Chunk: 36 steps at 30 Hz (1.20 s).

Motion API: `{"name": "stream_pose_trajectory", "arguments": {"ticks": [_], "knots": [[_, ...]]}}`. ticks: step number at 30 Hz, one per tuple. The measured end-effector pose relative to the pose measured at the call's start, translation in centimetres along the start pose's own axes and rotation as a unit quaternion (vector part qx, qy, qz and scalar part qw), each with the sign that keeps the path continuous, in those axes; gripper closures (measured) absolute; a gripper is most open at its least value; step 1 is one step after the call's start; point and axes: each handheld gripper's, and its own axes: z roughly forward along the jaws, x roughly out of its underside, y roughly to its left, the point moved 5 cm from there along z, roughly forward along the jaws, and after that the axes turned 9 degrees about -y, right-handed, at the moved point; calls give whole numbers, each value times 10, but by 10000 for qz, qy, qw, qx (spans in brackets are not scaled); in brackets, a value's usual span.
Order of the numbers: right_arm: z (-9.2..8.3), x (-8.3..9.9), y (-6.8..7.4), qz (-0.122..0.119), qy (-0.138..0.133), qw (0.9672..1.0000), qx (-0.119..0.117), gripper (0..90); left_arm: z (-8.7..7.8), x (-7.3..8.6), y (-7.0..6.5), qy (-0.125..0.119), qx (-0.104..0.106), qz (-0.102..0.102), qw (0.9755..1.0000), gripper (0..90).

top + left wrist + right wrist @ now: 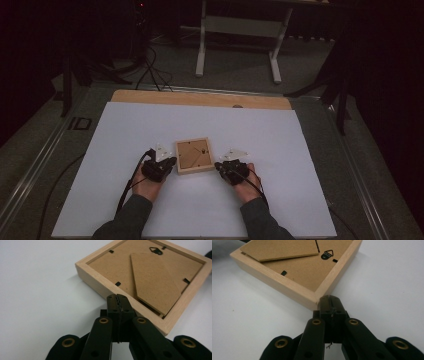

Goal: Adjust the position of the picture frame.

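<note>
A square light-wood picture frame (193,156) lies face down near the middle of the white desk (280,150), its brown fibreboard backing (147,277) with folding stand and black hanger facing up. The left tool (117,298) has its jaws pressed together, tips at the frame's side rail. The right tool (330,299), jaws likewise together, meets a frame corner.
</note>
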Motion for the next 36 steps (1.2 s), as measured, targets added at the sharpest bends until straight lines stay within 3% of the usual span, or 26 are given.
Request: {"name": "stream_pose_trajectory", "arguments": {"ticks": [7,12,18,21,27,30,36], "knots": [[1,2,-5,68,78,9998,141,900,11,-9,-7,-5,-71,-154,9999,900],[2,7,-13,192,187,9991,326,900,16,-13,-15,-9,-156,-148,9998,900],[1,7,-12,235,182,9992,278,899,11,-9,-15,88,-94,-79,9999,897],[-3,5,-9,185,173,9993,281,899,5,-2,-14,122,146,-129,9997,896],[-8,9,-3,190,271,9993,180,899,-1,7,-18,261,294,-109,9992,897],[-5,9,-4,234,285,9991,189,900,-2,8,-18,255,246,-145,9993,899],[5,5,-6,70,312,9991,272,900,-1,8,-14,239,142,-226,9994,900]]}}
